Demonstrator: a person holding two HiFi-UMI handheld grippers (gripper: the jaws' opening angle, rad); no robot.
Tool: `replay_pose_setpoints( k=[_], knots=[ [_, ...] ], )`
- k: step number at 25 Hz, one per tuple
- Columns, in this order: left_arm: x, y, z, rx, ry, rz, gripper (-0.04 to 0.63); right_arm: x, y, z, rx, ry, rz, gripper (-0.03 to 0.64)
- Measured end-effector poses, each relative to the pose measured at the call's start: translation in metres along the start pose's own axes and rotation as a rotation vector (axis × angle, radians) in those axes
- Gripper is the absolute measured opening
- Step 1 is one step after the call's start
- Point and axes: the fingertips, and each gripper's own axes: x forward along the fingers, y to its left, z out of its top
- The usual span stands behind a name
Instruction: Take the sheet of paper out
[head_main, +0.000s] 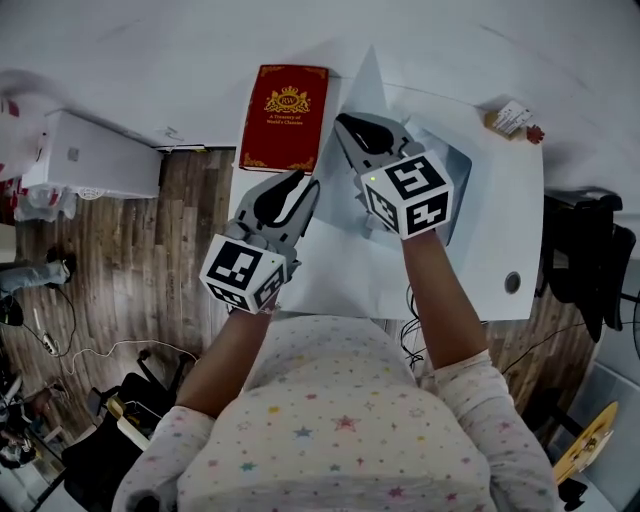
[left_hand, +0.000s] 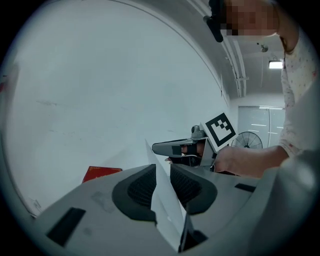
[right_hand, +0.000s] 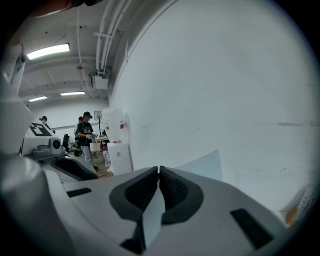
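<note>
Ideally the gaping left tongs (left_hand: 162, 172) pinch the sheet of paper (left_hand: 167, 210) squarely while the right tongs (right_hand: 158, 172) clench its edge.

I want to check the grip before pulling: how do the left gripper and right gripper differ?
The right gripper has its jaws shut on the sheet of paper. The left gripper has its jaws apart, with the sheet standing between them, not pinched. In the head view the right gripper reaches farther forward than the left gripper. Both have the sheet between their jaws.
</note>
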Motion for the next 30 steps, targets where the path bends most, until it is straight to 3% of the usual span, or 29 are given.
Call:
replay_pose_setpoints(
  k=[4, 11, 23, 30],
  knots=[
    [0.001, 0.0, -0.004, -0.026, -0.001, -0.01, 0.046, -0.01, 0.0, 0.0, 0.01, -0.008, -0.003, 0.012],
    [-0.001, 0.011, -0.009, -0.052, 0.004, 0.009, 0.04, -0.047, -0.014, -0.006, 0.07, -0.042, -0.05, 0.012],
    [-0.009, 0.044, -0.025, -0.045, 0.016, 0.087, 0.037, -0.114, -0.052, -0.087, 0.191, 0.034, -0.225, 0.012],
    [-0.017, 0.062, -0.04, -0.069, 0.025, 0.15, 0.037, -0.124, -0.059, -0.128, 0.239, 0.08, -0.264, 0.012]
  ],
)
